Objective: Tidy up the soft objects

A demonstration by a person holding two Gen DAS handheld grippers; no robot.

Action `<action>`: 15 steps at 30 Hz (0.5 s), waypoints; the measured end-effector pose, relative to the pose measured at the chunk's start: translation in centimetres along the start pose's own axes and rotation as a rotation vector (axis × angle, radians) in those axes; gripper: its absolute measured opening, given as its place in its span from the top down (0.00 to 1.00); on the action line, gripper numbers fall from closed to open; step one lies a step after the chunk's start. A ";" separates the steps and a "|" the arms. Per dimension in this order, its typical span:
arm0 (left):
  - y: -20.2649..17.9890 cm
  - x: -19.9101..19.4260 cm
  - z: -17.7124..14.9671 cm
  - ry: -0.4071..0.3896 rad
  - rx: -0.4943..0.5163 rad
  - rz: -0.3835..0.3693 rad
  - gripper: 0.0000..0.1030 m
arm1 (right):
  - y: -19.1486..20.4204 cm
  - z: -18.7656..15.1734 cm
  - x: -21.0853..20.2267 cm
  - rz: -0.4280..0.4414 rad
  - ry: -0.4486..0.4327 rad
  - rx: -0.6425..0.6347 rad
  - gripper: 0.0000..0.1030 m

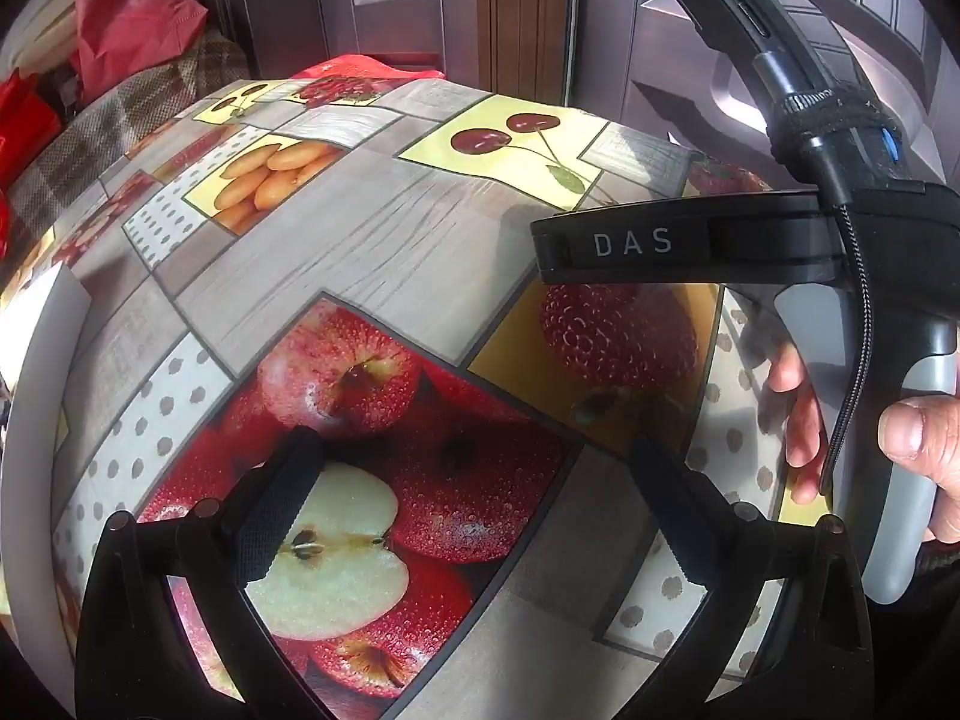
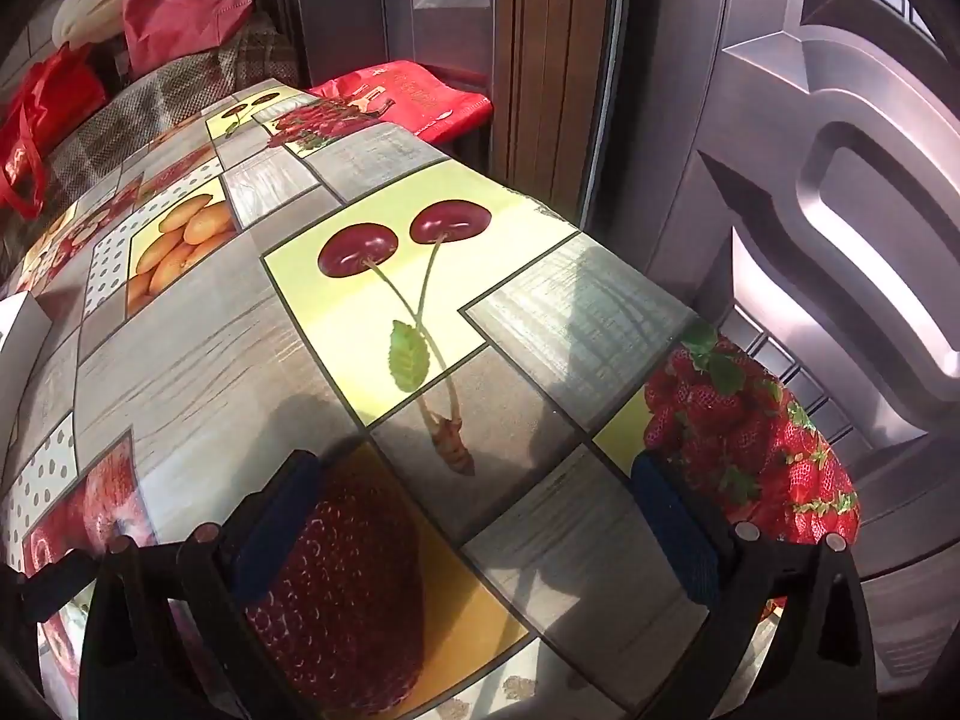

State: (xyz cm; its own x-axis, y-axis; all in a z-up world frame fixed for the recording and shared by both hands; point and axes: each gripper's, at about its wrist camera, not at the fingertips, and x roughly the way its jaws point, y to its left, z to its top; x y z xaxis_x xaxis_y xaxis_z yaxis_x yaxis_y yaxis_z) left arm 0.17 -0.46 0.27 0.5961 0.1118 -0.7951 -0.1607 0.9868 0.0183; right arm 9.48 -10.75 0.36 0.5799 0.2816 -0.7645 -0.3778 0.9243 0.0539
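"DAS" reads in pale letters on the right gripper [image 1: 624,243], its grey handle in a hand [image 1: 918,438]. Both tools gape wide, empty, above the glossy fruit-print tablecloth [image 1: 384,252]; the left gripper [image 1: 474,516] hangs over printed apples. Beyond the tablecloth's far edge, soft things wait: a crumpled pink cloth [image 2: 180,6] and a flat red bag [image 2: 414,96].

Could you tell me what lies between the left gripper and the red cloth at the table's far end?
Only bare fruit-print tablecloth lies between the open left gripper and the red cloth, per the left wrist view.
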 end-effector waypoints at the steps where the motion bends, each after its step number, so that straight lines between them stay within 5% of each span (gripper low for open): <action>1: 0.0 0.0 0.0 0.000 0.000 0.000 0.01 | 0.6 0.8 -0.2 -0.006 0.013 -0.005 0.00; 15: 0.0 0.0 0.0 -0.001 0.000 0.001 0.01 | 0.0 0.0 0.2 -0.004 0.015 -0.012 0.00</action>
State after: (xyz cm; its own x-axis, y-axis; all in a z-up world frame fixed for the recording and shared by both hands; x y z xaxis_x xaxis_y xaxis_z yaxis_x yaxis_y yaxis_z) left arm 0.15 -0.48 0.28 0.5965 0.1124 -0.7947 -0.1610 0.9868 0.0187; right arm 9.60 -10.66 0.18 0.5708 0.2738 -0.7741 -0.3841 0.9223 0.0430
